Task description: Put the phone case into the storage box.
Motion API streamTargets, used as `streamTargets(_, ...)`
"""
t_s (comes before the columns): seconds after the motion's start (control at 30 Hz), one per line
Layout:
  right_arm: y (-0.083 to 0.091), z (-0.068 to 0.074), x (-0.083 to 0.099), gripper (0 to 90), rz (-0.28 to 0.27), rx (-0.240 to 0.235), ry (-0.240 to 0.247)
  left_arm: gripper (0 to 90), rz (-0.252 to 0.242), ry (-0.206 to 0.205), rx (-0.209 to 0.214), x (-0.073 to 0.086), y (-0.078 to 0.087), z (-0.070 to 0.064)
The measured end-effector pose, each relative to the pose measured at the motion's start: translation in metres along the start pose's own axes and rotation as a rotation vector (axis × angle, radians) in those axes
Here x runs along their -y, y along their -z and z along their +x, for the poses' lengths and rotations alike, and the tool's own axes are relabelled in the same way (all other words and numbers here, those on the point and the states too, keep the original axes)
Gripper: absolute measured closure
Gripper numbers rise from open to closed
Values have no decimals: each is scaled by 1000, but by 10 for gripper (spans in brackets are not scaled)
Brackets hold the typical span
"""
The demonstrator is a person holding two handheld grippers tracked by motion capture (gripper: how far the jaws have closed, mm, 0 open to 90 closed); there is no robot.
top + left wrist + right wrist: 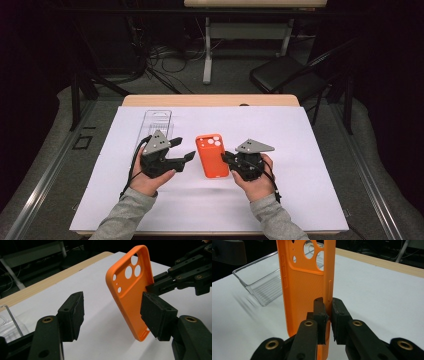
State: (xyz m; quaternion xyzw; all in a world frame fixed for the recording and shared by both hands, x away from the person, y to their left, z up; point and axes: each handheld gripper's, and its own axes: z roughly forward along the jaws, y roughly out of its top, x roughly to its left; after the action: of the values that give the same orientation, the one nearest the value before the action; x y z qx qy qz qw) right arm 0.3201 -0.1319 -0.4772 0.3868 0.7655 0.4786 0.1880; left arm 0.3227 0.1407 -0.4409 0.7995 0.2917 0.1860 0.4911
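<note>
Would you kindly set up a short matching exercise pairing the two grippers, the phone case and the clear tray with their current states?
Things:
1. left gripper
2. right gripper
3. orange phone case
4. clear plastic tray

States:
A. shut on the case's side edge
B. lying empty on the white sheet
C. open, jaws apart
D. gripped by one edge

Pairs: 1-C, 2-A, 3-D, 4-B

Overhead light keeps the white sheet [210,200] bright; beyond it the room's dark, and the clear tray [262,282] looks slightly motion-blurred.
</note>
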Motion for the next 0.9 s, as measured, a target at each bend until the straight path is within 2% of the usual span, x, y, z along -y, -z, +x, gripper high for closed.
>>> streamTargets(0.3,-4,10,2,831,14,-9,27,399,19,-25,-30,0,-2,-5)
streamTargets(0.6,-5,16,2,831,14,-9,44,478,44,-4,-53,1,-1,-2)
streamTargets(0.7,-5,17,2,831,16,-12,52,521,51,-2,-39,1,-2,-3)
streamTargets(0.9,-7,23,3,831,23,-14,76,527,55,-27,-57,1,-2,-5)
